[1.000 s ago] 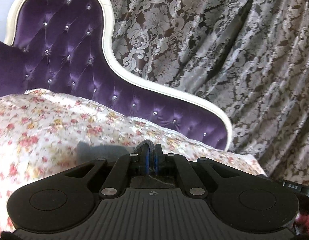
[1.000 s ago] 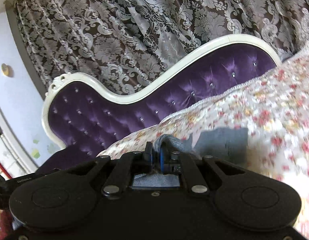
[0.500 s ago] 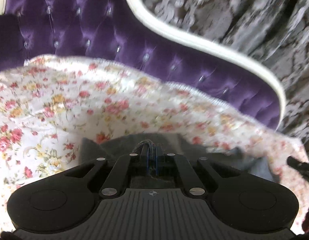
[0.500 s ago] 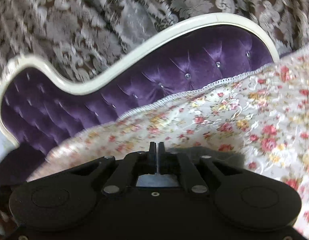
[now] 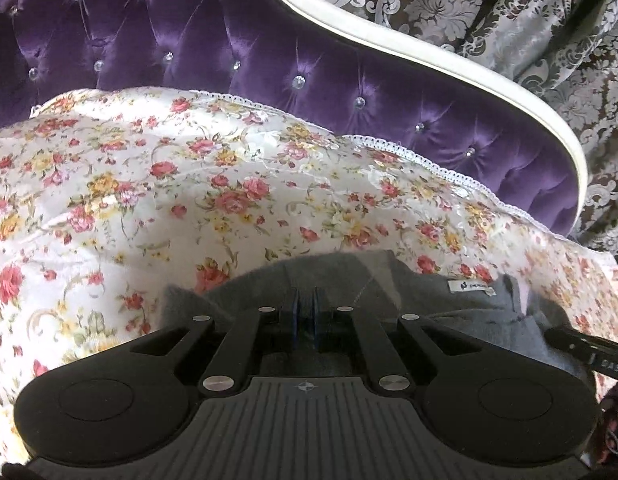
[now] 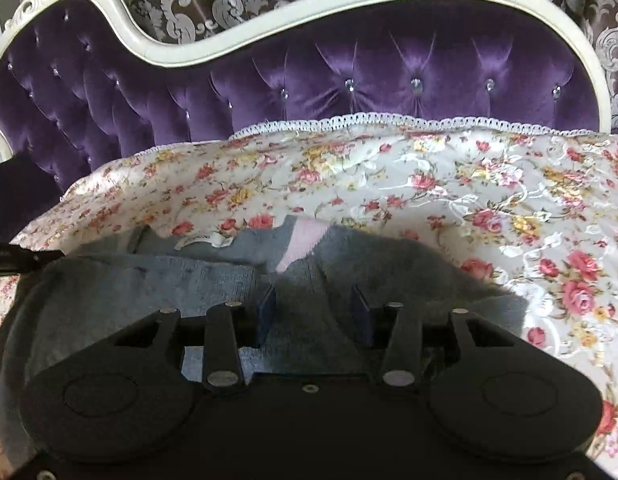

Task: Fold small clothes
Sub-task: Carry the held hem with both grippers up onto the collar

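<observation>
A small grey garment [image 5: 461,304] lies on the floral cover [image 5: 229,184] of a sofa. A white label [image 5: 471,287] and a pink inner patch show on it. My left gripper [image 5: 305,320] has its blue pads nearly together, low over the garment's edge; whether cloth sits between them is hidden. In the right wrist view the garment [image 6: 213,280] spreads under my right gripper [image 6: 315,312], which is open with its pads wide apart and resting over the cloth. The pink patch [image 6: 301,244] shows just ahead of it.
A purple tufted sofa back [image 6: 349,76] with a white carved frame [image 5: 449,56] rises behind the floral cover [image 6: 489,184]. A patterned grey-brown curtain [image 5: 549,12] hangs behind the sofa. The other gripper's edge [image 5: 589,354] shows at the right of the left wrist view.
Both grippers came down from the air with the garment to the sofa cover. The right gripper, shut on cloth before, has opened and the garment lies spread beneath it.
</observation>
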